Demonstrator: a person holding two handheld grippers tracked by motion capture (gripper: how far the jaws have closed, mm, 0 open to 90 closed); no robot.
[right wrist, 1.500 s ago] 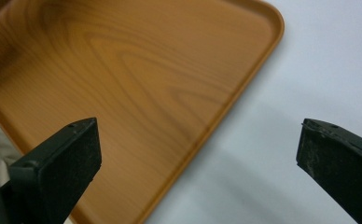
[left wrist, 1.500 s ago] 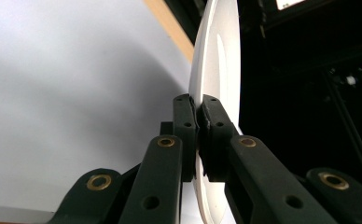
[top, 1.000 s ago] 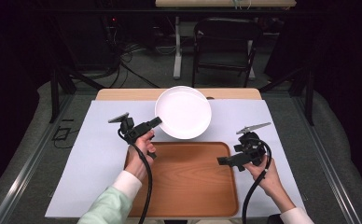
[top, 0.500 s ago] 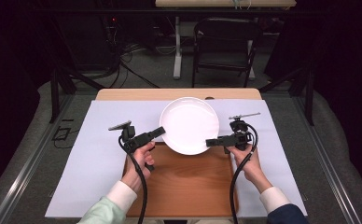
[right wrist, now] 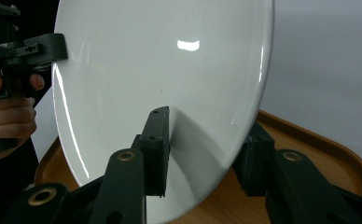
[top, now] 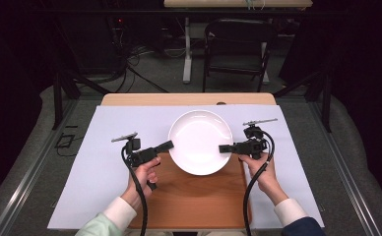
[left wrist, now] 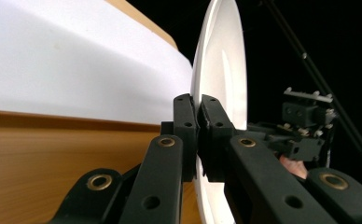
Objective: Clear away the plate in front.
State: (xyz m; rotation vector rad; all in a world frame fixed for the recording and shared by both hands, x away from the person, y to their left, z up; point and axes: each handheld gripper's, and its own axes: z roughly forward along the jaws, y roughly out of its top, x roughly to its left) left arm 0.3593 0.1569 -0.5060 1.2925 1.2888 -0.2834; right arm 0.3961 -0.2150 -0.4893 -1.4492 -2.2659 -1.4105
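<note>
A white plate (top: 199,140) hangs over the far edge of a wooden tray (top: 189,196). My left gripper (top: 168,144) is shut on the plate's left rim, and the left gripper view shows its jaws (left wrist: 198,126) pinching the thin edge of the plate (left wrist: 221,60). My right gripper (top: 223,148) is at the right rim. Its jaws (right wrist: 209,140) have just been closing and straddle the plate (right wrist: 170,70), one over the inner face and one behind. A shadowed gap still shows at the inner pad.
The tray (right wrist: 309,135) lies on a white sheet (top: 105,172) that covers the table. A strip of bare wood (top: 189,99) runs along the table's far edge. A dark folding chair (top: 238,49) and floor cables stand beyond it.
The plate, held by the left gripper, has moved right and nearer, over the tray's far edge. The right gripper has come up and left to the plate's right rim, its jaws narrowing.
</note>
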